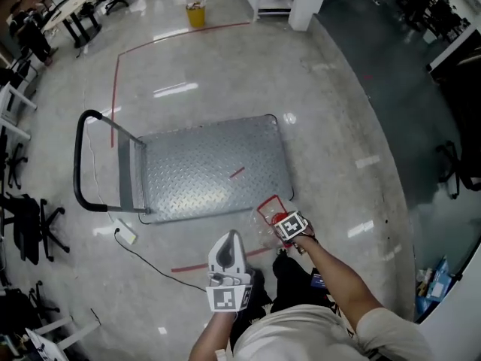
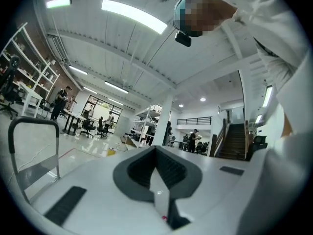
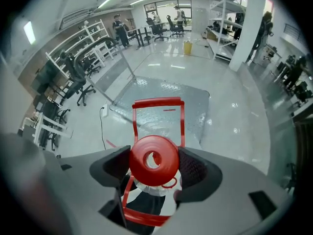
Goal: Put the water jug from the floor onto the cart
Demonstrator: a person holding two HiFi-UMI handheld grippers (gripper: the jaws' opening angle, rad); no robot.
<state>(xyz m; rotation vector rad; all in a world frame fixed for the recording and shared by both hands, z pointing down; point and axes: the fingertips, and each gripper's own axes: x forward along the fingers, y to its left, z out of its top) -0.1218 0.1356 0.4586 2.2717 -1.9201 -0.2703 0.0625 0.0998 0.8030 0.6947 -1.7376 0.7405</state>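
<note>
The water jug is clear plastic with a red carrying frame and a red cap. My right gripper is shut on the jug's neck just under the cap. The jug hangs by the near right corner of the cart, a grey checker-plate platform with a black push handle at its left end. The cart's deck shows through and beyond the jug. My left gripper is shut on nothing and points upward beside my body.
A white power strip with a black cable lies on the floor near the cart's handle. Red tape lines mark the floor. Office chairs stand at the left, a yellow bin and a white column beyond the cart.
</note>
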